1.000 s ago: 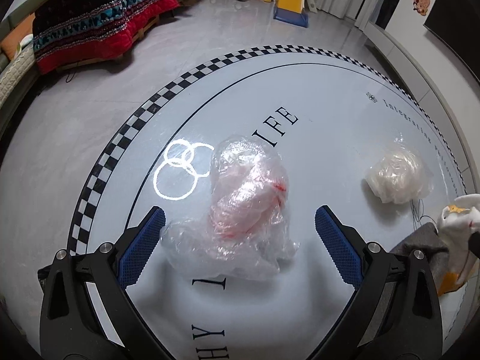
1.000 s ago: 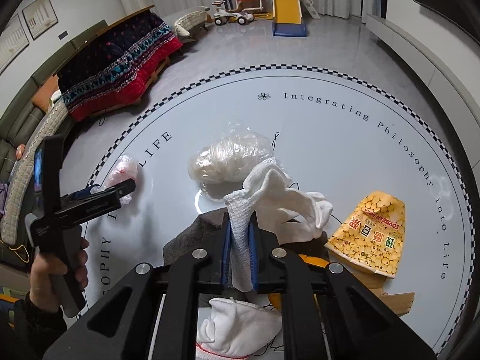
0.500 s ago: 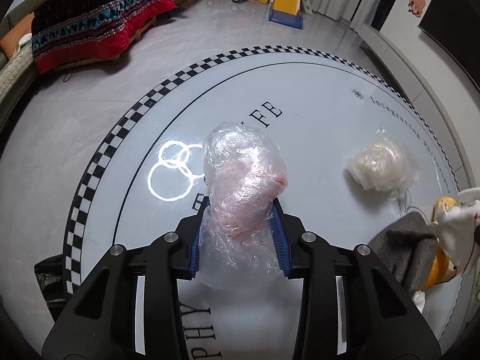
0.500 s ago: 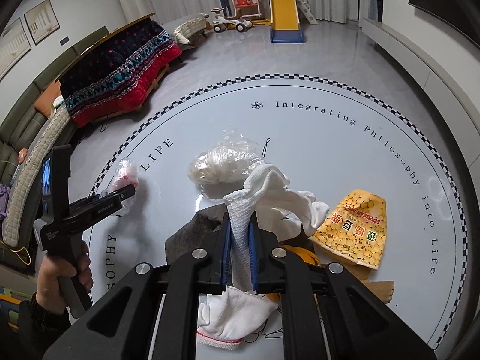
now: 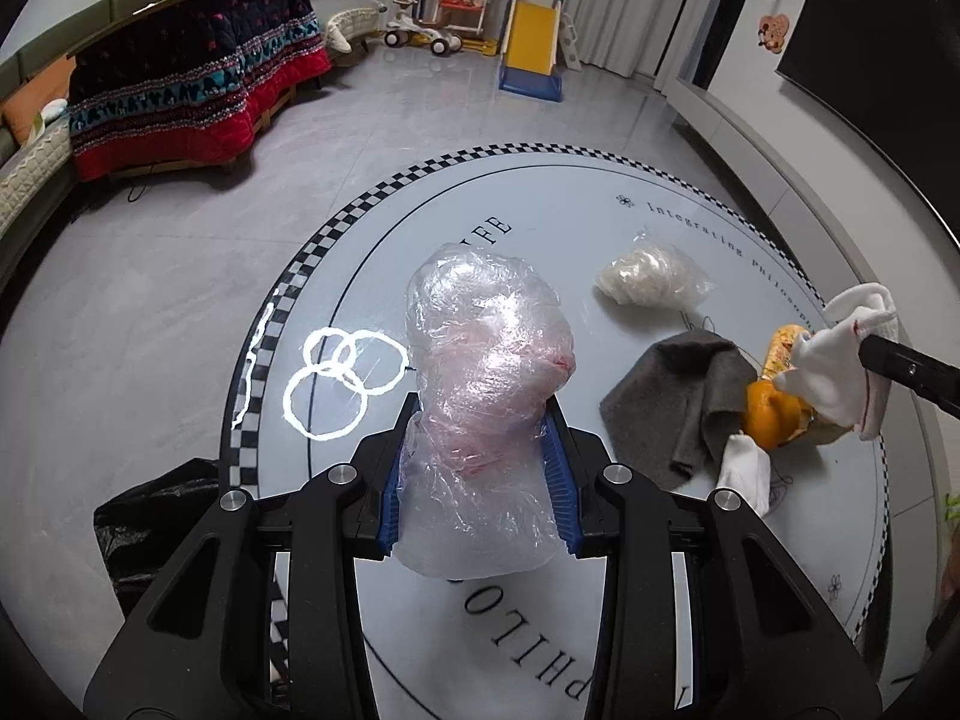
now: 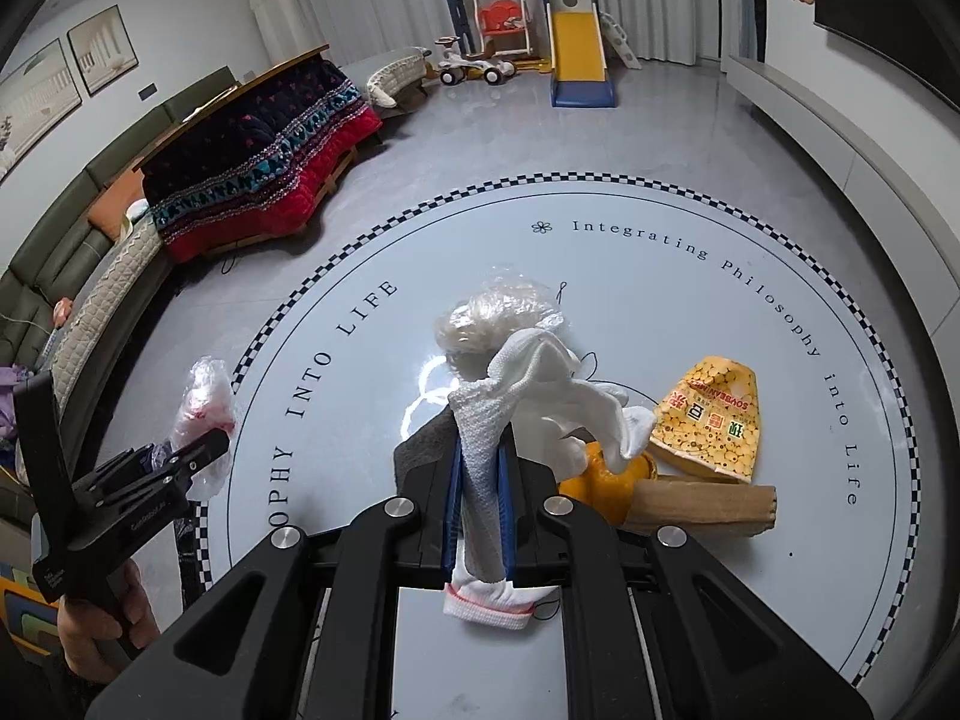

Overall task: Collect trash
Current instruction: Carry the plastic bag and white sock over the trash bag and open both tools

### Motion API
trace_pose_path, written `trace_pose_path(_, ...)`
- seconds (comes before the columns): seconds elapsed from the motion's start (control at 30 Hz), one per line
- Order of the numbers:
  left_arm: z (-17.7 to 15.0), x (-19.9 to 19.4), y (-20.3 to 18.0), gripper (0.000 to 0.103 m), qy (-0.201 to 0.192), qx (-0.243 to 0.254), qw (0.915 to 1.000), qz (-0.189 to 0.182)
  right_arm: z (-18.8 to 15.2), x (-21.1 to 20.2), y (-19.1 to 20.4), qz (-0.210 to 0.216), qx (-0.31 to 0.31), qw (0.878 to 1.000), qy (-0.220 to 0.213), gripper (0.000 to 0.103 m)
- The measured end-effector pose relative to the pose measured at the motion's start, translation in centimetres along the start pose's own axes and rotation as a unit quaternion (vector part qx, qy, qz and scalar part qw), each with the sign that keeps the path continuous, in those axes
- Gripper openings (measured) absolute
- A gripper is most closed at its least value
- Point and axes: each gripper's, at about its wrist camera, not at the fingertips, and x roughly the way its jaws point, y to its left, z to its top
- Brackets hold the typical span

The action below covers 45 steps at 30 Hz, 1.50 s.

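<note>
1. Between the left gripper (image 5: 480, 468) pads, a crumpled clear plastic bag (image 5: 486, 396) is pinched, lifted above the round table (image 5: 690, 228).
2. Right gripper (image 6: 478, 498) clamps a white glove (image 6: 528, 384).
3. Advisable: keep both grips firm; carry toward the black trash bag (image 5: 156, 516) at the table's edge.

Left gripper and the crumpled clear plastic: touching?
Touching. The left wrist view shows both blue pads pressed into the crumpled clear plastic, squeezed inside the left gripper.

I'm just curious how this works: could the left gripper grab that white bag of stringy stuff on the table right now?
Probably not yet. The left gripper is shut on the clear plastic bag, so it has no free grip. The white bag itself lies in the open, nothing covering it.
</note>
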Motion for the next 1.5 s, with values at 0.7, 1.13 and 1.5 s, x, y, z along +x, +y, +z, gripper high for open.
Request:
trace_pose_path(0.7,-12.0,-13.4,8.6,0.038,-0.064,-0.057,0.9953,0.044,-10.0,-3.4,15.3,0.103,-0.083,0.991,0.023,0.012)
trace_pose_path(1.13,-20.0,-15.8,18.7,0.038,-0.052,-0.148,0.9830,0.095,-15.8,-0.1,29.5,0.177,-0.173,0.966,0.080,0.012)
trace_pose_path(1.5,-23.1,-15.6,23.1,0.039,-0.031,-0.188,0.9741,0.122,-18.7,2.8,36.4,0.215,-0.206,0.947,0.123,0.012)
